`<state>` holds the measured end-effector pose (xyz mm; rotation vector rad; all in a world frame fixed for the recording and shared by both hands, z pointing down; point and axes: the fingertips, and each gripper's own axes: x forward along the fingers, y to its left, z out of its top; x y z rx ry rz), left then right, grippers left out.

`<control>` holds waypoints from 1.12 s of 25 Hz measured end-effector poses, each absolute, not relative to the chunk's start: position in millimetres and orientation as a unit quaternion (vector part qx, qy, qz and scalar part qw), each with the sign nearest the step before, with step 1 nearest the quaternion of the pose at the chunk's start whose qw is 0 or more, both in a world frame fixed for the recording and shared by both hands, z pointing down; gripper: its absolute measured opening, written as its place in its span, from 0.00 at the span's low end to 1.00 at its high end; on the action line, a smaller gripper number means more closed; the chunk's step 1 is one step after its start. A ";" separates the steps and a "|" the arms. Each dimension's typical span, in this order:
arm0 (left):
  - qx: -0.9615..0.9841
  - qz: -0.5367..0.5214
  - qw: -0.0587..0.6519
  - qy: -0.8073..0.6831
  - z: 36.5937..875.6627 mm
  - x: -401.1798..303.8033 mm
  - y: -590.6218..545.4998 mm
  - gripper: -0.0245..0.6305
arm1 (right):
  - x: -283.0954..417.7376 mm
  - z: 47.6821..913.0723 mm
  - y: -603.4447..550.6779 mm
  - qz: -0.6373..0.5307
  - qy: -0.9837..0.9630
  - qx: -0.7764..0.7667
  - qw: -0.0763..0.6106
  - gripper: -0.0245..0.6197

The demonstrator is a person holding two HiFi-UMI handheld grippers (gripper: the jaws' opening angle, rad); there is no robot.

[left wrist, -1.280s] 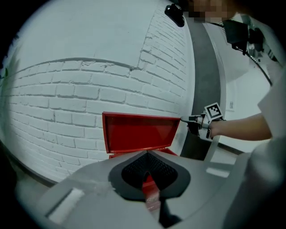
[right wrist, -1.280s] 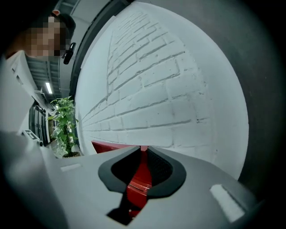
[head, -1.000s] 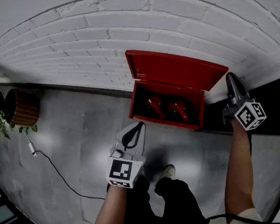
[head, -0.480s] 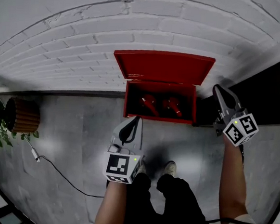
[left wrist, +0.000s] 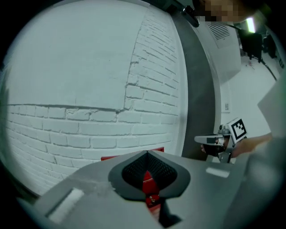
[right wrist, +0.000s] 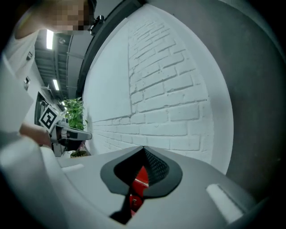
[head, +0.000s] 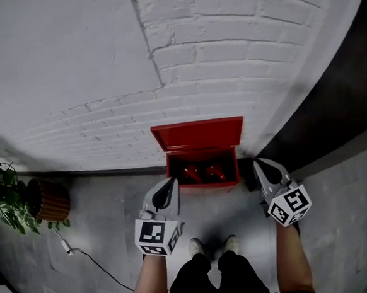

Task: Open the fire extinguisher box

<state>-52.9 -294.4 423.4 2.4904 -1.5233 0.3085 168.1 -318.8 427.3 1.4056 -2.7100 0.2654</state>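
Note:
The red fire extinguisher box (head: 204,178) stands on the floor against the white brick wall. Its lid (head: 198,134) is raised and leans back on the wall. Two red extinguishers (head: 201,171) lie inside. My left gripper (head: 173,181) hovers shut and empty just in front of the box's left corner. My right gripper (head: 257,163) is shut and empty beside the box's right end, apart from it. In the left gripper view the jaws (left wrist: 147,153) meet at their tips, with the box (left wrist: 148,182) showing red through the gap. The right gripper view (right wrist: 143,147) shows the same.
A potted plant in a slatted wooden tub (head: 47,201) stands at the left by the wall. A thin cable (head: 95,266) trails over the grey floor. A dark wall panel (head: 333,118) rises to the right of the box. The person's shoes (head: 213,244) are below the box.
Both grippers have risen and drawn back from the open box, which now looks smaller and farther below. The right gripper has come in from the lid's right edge toward the person.

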 end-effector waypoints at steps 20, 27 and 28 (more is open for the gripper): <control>0.836 0.115 0.101 -0.526 355.6 -66.5 -239.7 0.04 | 153.7 343.1 -248.1 0.095 -0.884 0.455 0.044 0.05; 0.840 0.111 0.097 -0.523 351.2 -57.7 -233.0 0.04 | 155.4 341.6 -242.2 0.094 -0.886 0.452 0.048 0.05; 0.840 0.112 0.097 -0.522 350.9 -56.6 -233.5 0.04 | 155.8 340.3 -242.5 0.093 -0.886 0.452 0.048 0.05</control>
